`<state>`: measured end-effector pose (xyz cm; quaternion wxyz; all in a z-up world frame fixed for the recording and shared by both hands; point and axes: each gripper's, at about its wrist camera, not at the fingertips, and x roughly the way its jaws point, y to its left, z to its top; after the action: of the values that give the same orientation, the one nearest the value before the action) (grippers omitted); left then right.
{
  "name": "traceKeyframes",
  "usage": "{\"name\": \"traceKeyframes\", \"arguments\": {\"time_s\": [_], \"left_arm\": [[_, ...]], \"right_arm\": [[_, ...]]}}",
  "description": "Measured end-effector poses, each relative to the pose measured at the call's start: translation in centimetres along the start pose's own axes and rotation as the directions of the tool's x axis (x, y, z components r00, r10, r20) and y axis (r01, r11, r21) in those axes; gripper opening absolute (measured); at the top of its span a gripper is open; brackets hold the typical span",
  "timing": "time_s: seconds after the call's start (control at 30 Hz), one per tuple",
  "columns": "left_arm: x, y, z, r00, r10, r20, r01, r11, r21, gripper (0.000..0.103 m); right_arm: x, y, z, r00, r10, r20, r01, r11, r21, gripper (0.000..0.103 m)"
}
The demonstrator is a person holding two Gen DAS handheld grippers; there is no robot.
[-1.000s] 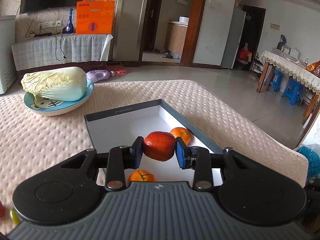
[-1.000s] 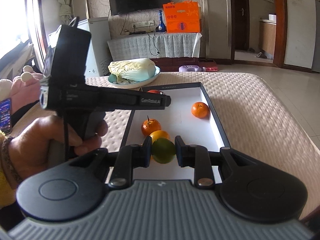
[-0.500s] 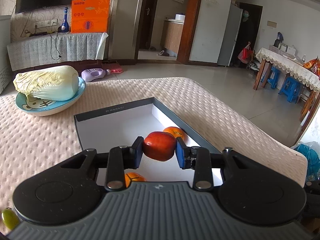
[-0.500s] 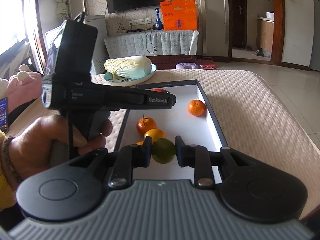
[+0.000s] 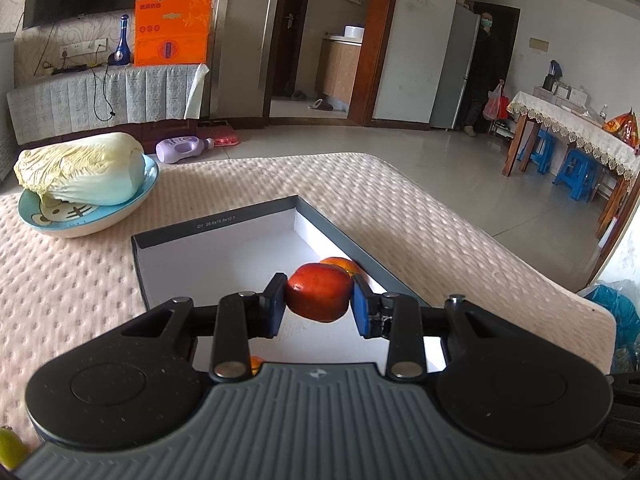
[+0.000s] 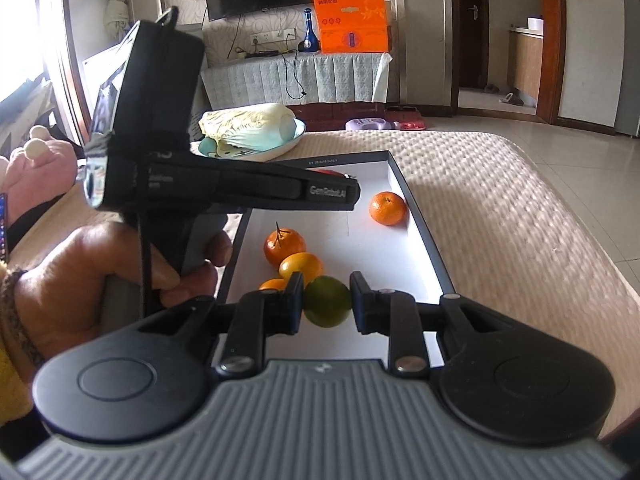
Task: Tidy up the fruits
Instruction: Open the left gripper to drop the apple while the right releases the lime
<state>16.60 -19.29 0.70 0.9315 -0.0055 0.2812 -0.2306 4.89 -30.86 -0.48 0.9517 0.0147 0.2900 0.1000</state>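
Four oranges already sit in the box [image 6: 424,240] — so you're partway. Your left gripper [image 5: 319,300] squeezes a red apple [image 5: 319,297] above the box, and your right gripper [image 6: 326,303] squeezes a green fruit [image 6: 327,301] at the near end — both still need setting down.

Bed with a pale peach dimpled quilted cover [image 5: 400,208], dark-rimmed shallow white-lined box [image 5: 224,256] lying flat near its middle, blue cartoon-print dish [image 5: 80,220] near the box's far corner, pink plush toy [image 6: 36,160] at the window side
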Motion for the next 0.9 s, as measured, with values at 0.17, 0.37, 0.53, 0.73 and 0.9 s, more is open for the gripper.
{"name": "traceKeyframes", "arguments": {"time_s": [0.17,0.37,0.53,0.73,0.9], "left_arm": [[0.1,-0.1,0.0,1.000,-0.002,0.000,0.002,1.000,0.009,0.039],[0.5,-0.2,0.0,1.000,0.002,-0.006,-0.002,1.000,0.017,0.039],[0.9,-0.2,0.0,1.000,0.000,-0.013,0.000,1.000,0.021,0.040],[1.0,-0.1,0.1,1.000,-0.002,-0.011,0.002,1.000,0.021,0.040],[1.3,-0.1,0.2,1.000,0.000,-0.019,0.001,1.000,0.022,0.040]], "right_arm": [[0.7,-0.2,0.2,1.000,-0.015,-0.016,0.015,1.000,-0.009,0.028],[1.0,-0.4,0.4,0.999,-0.016,-0.028,0.016,1.000,-0.009,0.028],[1.4,-0.6,0.4,0.999,-0.017,-0.038,0.016,1.000,-0.008,0.028],[2.0,-0.7,0.6,0.999,-0.017,-0.035,0.017,1.000,-0.001,0.028],[2.9,-0.8,1.0,0.999,-0.035,-0.032,0.036,0.999,0.008,0.028]]}}
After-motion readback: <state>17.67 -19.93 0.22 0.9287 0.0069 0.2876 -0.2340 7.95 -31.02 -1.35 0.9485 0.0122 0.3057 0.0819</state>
